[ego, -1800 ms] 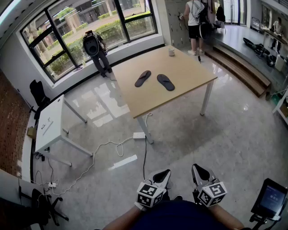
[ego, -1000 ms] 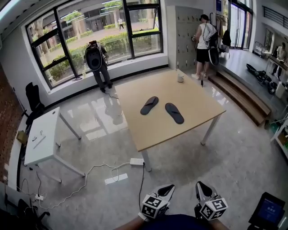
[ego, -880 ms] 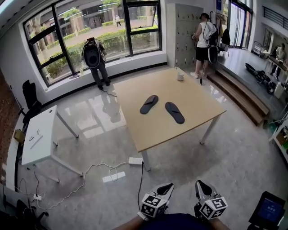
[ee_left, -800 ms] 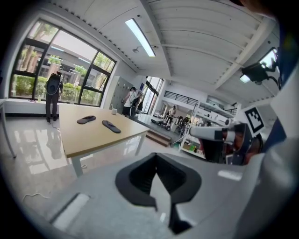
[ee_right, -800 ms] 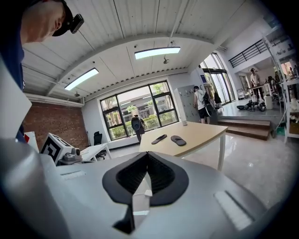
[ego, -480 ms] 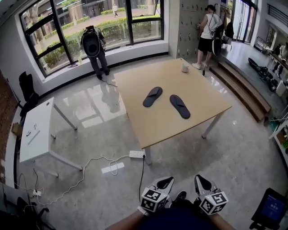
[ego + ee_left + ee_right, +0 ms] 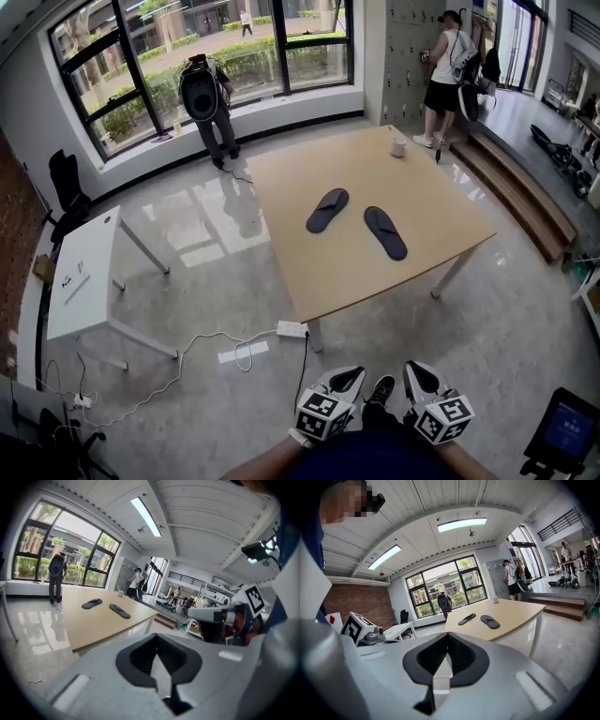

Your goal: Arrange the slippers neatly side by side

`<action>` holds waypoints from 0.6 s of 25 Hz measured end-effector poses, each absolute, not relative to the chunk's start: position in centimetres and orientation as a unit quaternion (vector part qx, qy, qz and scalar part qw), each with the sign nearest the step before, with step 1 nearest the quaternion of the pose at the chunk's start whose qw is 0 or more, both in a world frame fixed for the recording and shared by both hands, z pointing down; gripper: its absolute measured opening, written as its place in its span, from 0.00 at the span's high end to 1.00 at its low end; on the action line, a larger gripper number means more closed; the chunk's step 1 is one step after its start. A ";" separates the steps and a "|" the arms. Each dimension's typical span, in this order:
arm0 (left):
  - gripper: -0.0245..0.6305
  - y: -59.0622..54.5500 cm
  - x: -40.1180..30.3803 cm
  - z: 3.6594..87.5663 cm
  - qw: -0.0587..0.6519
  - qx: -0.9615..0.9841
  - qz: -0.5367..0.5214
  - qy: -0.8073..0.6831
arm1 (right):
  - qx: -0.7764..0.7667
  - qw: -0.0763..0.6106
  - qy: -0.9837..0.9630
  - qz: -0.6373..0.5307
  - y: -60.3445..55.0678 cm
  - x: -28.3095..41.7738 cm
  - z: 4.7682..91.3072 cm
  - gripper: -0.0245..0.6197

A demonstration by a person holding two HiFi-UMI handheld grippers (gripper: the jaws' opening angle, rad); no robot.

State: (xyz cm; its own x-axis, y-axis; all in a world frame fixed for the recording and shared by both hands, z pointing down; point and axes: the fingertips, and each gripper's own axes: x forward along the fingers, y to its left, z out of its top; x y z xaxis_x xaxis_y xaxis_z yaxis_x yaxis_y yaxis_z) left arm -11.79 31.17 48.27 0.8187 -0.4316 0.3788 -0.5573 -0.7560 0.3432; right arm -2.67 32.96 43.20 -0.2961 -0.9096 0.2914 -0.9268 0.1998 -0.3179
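Closer than a couple of seconds back: worktop (image 7: 441, 202) has grown and dropped lower in the head view, so the walk-up is under way, not finished. Left gripper (image 7: 339, 379) and right gripper (image 7: 418, 373) sit low at 6 o'clock, tight to the body, well apart from the worktop. Both sets of fingers are pressed fully together with nothing between them; both gripper views confirm. Task items are mid-worktop, dead ahead at 12 o'clock: left slipper (image 7: 327, 210) lies along the 1-to-7 line, right slipper (image 7: 385, 232) along 11-to-5, far ends near each other, near ends splayed, not touching. Nothing lined up yet. Risks, my read: power strip (image 7: 292, 329) lies on the floor just beside the worktop's near corner leg, about 11 o'clock of the path, so it's a trip hazard if the approach drifts that way. Fingers must open before the reach, otherwise they only shove a slipper around. Both look thin and flat on the surface, so a pinch may scrape the top or catch just an edge, and the slipper swings or drops. Sliding one carelessly could knock the other off line. Cup (image 7: 399, 147) at the far edge, 1 o'clock of the pair, is well apart: low risk.
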 end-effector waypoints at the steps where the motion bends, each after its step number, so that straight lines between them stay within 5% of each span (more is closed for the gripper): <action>1: 0.96 30.4 -11.3 48.4 0.224 0.926 0.141 -0.270 | 0.589 0.020 -0.777 0.220 32.1 -2.2 43.4 0.95; 15: 0.96 21.5 -1.3 47.4 0.204 0.924 0.159 -0.282 | 0.577 -0.005 -0.785 0.225 22.3 8.3 42.4 0.95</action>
